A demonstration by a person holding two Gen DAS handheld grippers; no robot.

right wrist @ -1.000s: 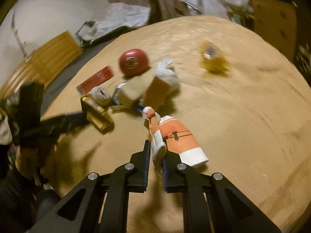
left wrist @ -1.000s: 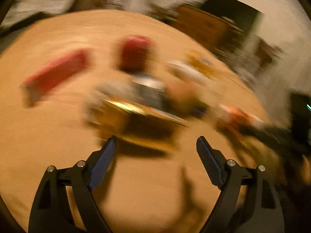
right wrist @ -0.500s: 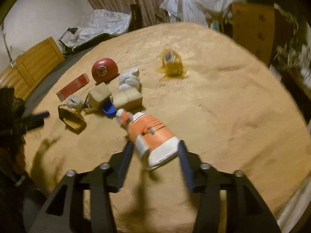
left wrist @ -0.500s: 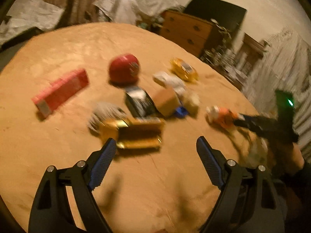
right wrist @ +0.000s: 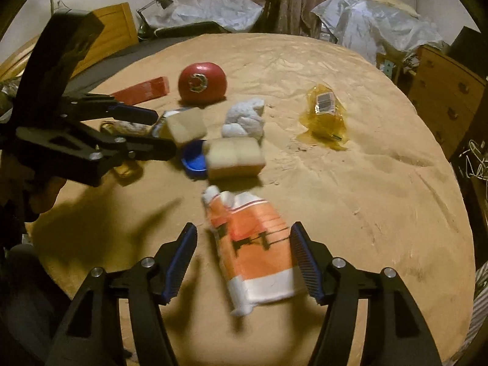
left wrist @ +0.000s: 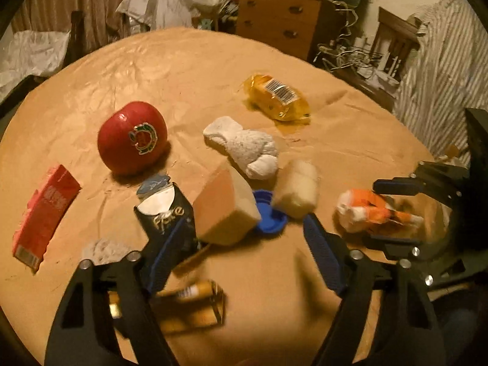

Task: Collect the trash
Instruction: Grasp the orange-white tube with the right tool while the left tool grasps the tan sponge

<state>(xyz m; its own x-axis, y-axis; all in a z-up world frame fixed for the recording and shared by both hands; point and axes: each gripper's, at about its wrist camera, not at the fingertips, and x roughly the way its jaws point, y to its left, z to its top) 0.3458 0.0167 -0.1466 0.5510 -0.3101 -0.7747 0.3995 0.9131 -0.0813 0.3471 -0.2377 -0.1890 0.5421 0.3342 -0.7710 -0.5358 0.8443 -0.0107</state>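
Note:
An orange-and-white packet (right wrist: 253,253) lies on the tan tablecloth (right wrist: 350,183) between the fingers of my right gripper (right wrist: 244,262). Its jaws are opening and the left pad stands clear of the packet. My left gripper (left wrist: 244,253) hovers over the trash heap with its jaws closing and nothing pressed between them. A black carton (left wrist: 164,210) is by its left finger, a tan block (left wrist: 225,210) just ahead, and a gold packet (left wrist: 189,305) lies under it. The left wrist view shows the right gripper (left wrist: 393,210) around the orange packet (left wrist: 372,213).
Also on the round table are a red ball-shaped pack (left wrist: 132,137), a red box (left wrist: 45,213), a yellow wrapper (left wrist: 279,97), a white crumpled tissue (left wrist: 244,146), a pale sponge (left wrist: 296,189), a blue cap (left wrist: 270,216) and a grey wad (left wrist: 103,250). A wooden dresser (left wrist: 277,21) stands behind.
My right gripper let go of the orange packet and spread its jaws; the packet now lies between them. My left gripper moved forward past the gold packet toward the heap, its jaws narrower.

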